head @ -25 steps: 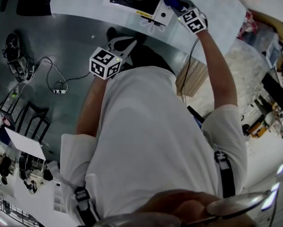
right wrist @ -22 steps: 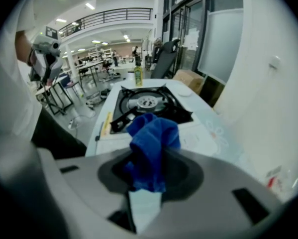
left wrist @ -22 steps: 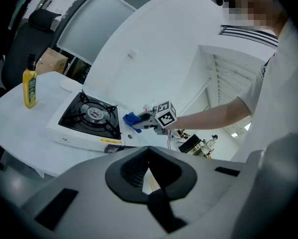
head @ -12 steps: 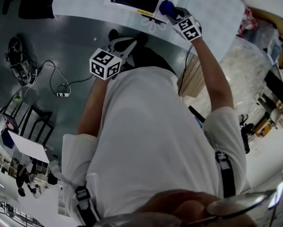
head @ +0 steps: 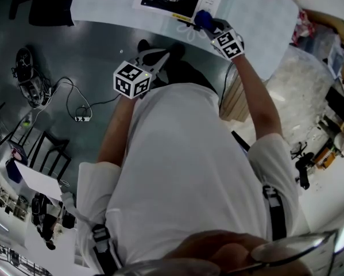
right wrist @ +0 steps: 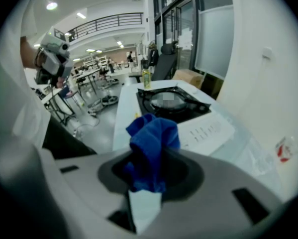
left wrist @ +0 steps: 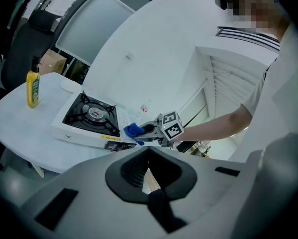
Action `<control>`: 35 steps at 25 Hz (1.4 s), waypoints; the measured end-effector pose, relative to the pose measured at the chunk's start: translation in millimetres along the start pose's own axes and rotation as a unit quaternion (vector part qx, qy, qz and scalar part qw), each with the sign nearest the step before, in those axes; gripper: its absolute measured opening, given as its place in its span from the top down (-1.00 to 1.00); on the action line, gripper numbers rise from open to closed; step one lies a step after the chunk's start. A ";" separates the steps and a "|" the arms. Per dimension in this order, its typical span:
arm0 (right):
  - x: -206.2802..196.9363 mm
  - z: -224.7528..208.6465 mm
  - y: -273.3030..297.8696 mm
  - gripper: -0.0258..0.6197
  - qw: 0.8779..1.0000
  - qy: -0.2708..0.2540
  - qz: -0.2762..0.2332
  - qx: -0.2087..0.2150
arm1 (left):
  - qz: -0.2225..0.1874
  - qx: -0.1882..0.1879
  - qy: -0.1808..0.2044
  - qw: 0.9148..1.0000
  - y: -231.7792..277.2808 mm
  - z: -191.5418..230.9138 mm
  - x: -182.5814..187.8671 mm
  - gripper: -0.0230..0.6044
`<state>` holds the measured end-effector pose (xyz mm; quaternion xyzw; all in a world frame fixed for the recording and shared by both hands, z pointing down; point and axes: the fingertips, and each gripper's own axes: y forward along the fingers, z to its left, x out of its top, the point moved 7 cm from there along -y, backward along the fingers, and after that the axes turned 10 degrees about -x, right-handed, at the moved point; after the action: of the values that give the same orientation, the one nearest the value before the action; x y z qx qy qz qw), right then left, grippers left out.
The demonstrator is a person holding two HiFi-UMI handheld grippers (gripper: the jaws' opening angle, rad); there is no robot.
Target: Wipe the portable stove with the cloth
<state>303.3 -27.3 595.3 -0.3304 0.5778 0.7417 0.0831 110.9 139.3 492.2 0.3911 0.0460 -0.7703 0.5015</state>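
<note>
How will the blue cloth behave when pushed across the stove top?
Probably floppy: the blue cloth bunches in folds where the right tongs pinch it. Likely light, since its loose end stands up unsupported. It should drag and deform rather than slide cleanly over the stove.
</note>
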 end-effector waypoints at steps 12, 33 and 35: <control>-1.6 42.4 -12.7 0.54 0.999 0.029 0.013 0.005 | 0.003 -0.015 0.018 1.000 -22.4 0.6 8.4 0.82; 17.8 69.6 -77.5 0.54 0.950 0.294 0.000 -0.104 | 0.047 -0.049 0.049 0.997 -89.8 44.1 29.6 0.82; 22.7 74.3 -88.2 0.54 0.944 0.312 -0.003 -0.109 | 0.051 -0.050 0.050 0.996 -94.1 47.6 34.4 0.82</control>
<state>301.1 62.6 519.7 -0.5545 0.4896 0.6591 -0.1356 1.7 138.3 472.4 0.4051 0.0895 -0.7204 0.5558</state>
